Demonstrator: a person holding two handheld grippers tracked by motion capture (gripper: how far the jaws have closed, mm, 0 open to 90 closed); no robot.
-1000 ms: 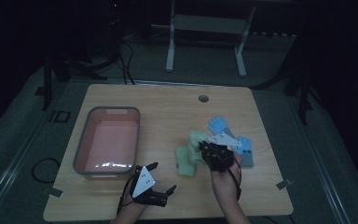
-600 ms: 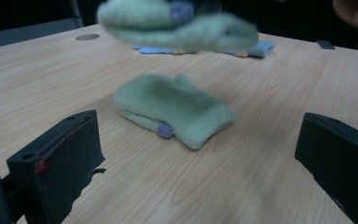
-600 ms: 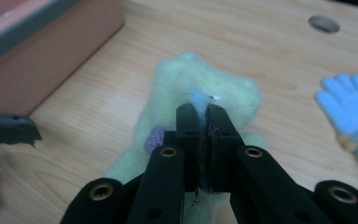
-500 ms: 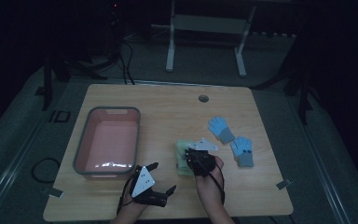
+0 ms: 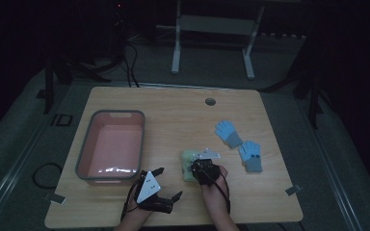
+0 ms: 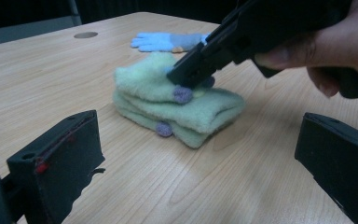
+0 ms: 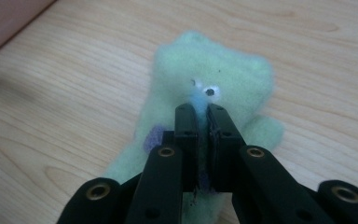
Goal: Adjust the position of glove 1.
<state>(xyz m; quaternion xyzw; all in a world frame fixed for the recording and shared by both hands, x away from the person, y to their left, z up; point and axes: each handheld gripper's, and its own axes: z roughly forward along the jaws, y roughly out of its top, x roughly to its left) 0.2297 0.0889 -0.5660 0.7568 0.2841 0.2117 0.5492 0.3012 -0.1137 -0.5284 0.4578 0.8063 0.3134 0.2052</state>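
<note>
While the person's left hand rests near the front edge of the wooden table (image 5: pixel 173 115), the right gripper (image 7: pixel 199 109) is down on a folded pair of fuzzy green gloves (image 6: pixel 177 109) lying near the middle of the front half of the table. Seen along its own jaws, the right gripper has them drawn almost together, with a small tuft of pale blue and green fabric pinched between the tips, so it is clamped on the top of the gloves. From the left gripper view, the same tips press into the upper layer of the green stack, beside a purple dot on the fabric, and the gloves lie flat on the wood.

The left gripper (image 5: pixel 166 185) sits just left of the right hand (image 5: pixel 217 187), its jaws standing wide apart with nothing between them, pointed towards the green gloves but well short of them.

Off to the right lie two light blue gloves (image 5: pixel 227 133), apart from each other and clear of the green pair. A grey-rimmed pink tub (image 5: pixel 84 156) stands on the left side of the table, away from both grippers.
</note>
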